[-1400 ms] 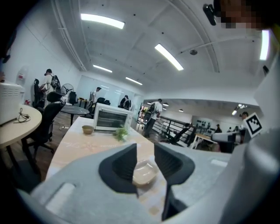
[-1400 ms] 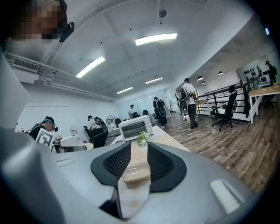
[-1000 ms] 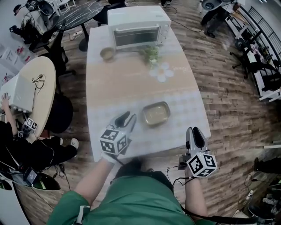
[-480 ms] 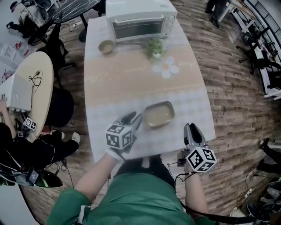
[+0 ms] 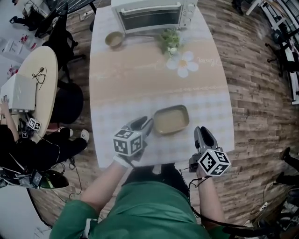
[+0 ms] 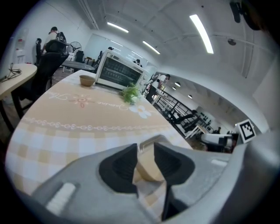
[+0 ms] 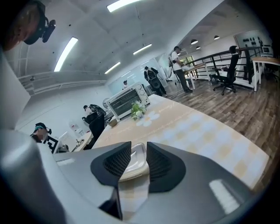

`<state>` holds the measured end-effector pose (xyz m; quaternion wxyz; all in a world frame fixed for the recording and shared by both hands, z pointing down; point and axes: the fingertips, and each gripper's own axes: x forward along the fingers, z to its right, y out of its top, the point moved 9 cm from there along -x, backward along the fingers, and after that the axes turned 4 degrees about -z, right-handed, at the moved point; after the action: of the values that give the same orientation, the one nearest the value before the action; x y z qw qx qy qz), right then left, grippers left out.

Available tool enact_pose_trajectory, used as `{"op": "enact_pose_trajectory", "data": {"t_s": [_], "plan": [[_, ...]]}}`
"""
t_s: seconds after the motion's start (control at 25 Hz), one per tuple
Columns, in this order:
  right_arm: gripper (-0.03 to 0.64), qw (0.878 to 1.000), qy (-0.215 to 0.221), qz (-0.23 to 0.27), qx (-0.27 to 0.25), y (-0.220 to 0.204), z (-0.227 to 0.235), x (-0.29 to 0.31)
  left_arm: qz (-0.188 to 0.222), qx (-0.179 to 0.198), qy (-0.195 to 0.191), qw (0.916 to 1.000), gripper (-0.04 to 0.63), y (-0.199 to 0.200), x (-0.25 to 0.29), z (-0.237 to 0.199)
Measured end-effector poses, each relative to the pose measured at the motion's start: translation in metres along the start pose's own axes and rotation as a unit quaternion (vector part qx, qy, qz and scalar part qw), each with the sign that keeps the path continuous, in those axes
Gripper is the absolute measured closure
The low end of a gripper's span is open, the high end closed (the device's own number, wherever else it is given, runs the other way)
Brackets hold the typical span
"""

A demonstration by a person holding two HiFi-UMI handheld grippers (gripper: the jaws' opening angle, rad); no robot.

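A shallow rectangular metal tray (image 5: 171, 120) lies near the front edge of the checked table (image 5: 126, 88). My left gripper (image 5: 146, 125) sits just left of the tray, its tips close to the tray's left rim. Its jaws stand slightly apart, and between them the tray (image 6: 148, 167) shows in the left gripper view. My right gripper (image 5: 202, 135) hovers at the tray's front right corner, a little apart from it. Its jaws are also narrowly open and frame the tray (image 7: 137, 154) in the right gripper view. Neither gripper holds anything.
A white toaster oven (image 5: 149, 14) stands at the table's far end, with a small bowl (image 5: 113, 38) and a potted plant (image 5: 170, 39) in front of it and a flower-shaped mat (image 5: 183, 63) beside. A round side table (image 5: 35, 79) and chair stand left; people sit nearby.
Both grippers have tipped down from the ceiling toward the tabletop. The left gripper has edged closer to the tray's left rim. The tray has stayed in place.
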<state>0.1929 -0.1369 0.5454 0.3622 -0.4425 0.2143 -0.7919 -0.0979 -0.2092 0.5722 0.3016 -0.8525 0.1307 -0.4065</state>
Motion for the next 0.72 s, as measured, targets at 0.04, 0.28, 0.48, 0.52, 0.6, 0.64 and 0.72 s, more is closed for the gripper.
{"op": "enact_pose_trajectory", "data": {"t_s": [0.04,0.28,0.48,0.52,0.6,0.64,0.72], "plan": [[0.517,1.0,0.0,-0.006,0.001,-0.001,0.004,0.005,0.0,-0.004,0.002,1.0,0.474,-0.001,0.002,-0.001],[0.517,0.999,0.005,-0.042,0.01,-0.011,0.023,0.034,0.007,-0.031,0.012,0.9994,0.474,-0.007,0.012,-0.009],[0.517,0.995,0.038,-0.082,0.044,-0.022,0.033,0.058,0.008,-0.043,0.015,0.9989,0.474,-0.011,0.014,-0.012],[0.517,0.994,0.046,-0.089,0.053,-0.025,0.033,0.062,0.009,-0.046,0.016,0.9988,0.474,-0.012,0.013,-0.013],[0.517,0.991,0.054,-0.103,0.068,-0.029,0.035,0.068,0.012,-0.052,0.019,0.9984,0.474,-0.013,0.011,-0.016],[0.517,0.99,0.053,-0.109,0.074,-0.031,0.036,0.071,0.013,-0.054,0.02,0.9983,0.474,-0.014,0.01,-0.016],[0.517,0.988,0.049,-0.117,0.084,-0.034,0.04,0.074,0.013,-0.056,0.02,0.9982,0.474,-0.015,0.01,-0.017]]}}
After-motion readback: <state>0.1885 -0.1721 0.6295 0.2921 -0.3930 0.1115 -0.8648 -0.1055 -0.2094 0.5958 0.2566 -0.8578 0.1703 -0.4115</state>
